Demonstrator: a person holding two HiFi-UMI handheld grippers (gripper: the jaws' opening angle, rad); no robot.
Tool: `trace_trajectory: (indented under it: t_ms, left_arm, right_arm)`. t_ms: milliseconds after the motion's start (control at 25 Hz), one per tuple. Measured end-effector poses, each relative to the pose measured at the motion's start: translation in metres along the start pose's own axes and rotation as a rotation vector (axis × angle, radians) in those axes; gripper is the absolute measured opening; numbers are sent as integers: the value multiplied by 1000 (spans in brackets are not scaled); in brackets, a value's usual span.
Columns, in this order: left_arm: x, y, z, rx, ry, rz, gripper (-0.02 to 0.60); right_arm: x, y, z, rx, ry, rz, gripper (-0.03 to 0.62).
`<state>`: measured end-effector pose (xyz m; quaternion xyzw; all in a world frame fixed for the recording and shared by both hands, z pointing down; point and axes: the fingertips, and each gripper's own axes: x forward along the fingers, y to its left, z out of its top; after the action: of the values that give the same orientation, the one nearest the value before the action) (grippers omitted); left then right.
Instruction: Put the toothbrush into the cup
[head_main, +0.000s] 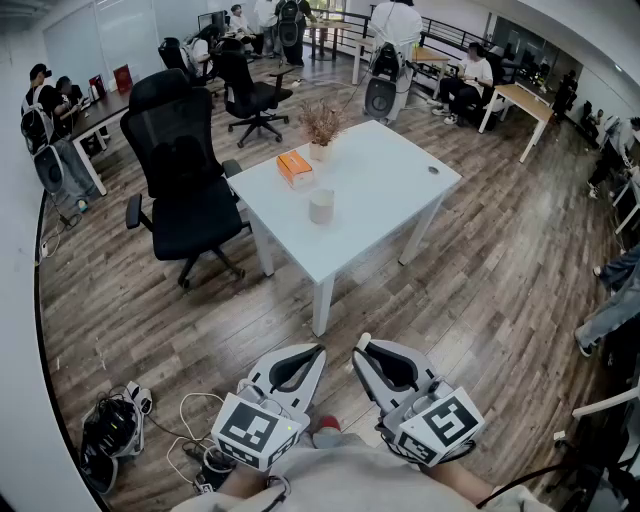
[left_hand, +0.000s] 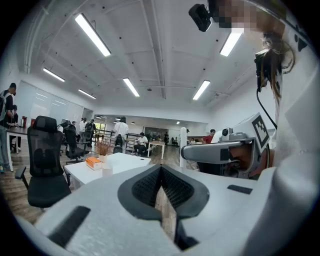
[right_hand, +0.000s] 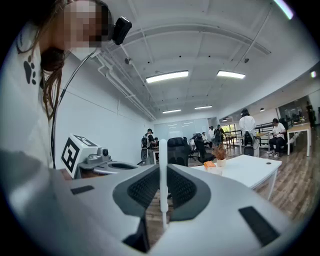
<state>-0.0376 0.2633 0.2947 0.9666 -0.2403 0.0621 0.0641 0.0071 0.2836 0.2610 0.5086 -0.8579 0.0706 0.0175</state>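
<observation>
Right gripper (head_main: 363, 352) was held low near the person's body, well short of the white table (head_main: 385, 185). In the right gripper view its jaws were closed onto a white toothbrush (right_hand: 163, 165). The toothbrush stood upright between the dark pads (right_hand: 142, 189) and stuck out past the fingertips. In the head view only a short white end of the toothbrush (head_main: 364, 342) showed at the jaw tips, and the left gripper view caught it as a white upright stick (left_hand: 183, 145) on the other tool. Left gripper (head_main: 317, 351) sat just beside the right one, also low and near the body. Its jaws met at the tips with nothing between them, only wood floor (left_hand: 165, 205) showing through the gap behind. The cup (head_main: 321, 206) stood upright on the table near the front-left part, well apart from both grippers, and was empty as far as could be seen. An orange box (head_main: 295, 167) lay behind the cup, and a vase (head_main: 320, 148) with dried stems stood beyond that. A black office chair (head_main: 185, 190) stood at the table's left side. Cables and a dark bag (head_main: 108, 432) lay on the floor at lower left. Several people (head_main: 470, 75) sat or stood at desks in the background.
</observation>
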Motion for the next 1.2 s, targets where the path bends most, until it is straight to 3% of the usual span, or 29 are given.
trace_trajectory:
  t_ms: [440,880,1200]
  left_arm:
    - [-1,12,-1,-7,-10,-36,8]
    - [-29,43,0,0,-52,-46,8]
    - [-24,60,-1,-4,-49,-47,8]
  right_arm:
    - [19,9,6,-9,-11,-20,55]
    - [26,13,13,-10,-63,-125,55]
    - [39,0,21,-16,-88,-150,55]
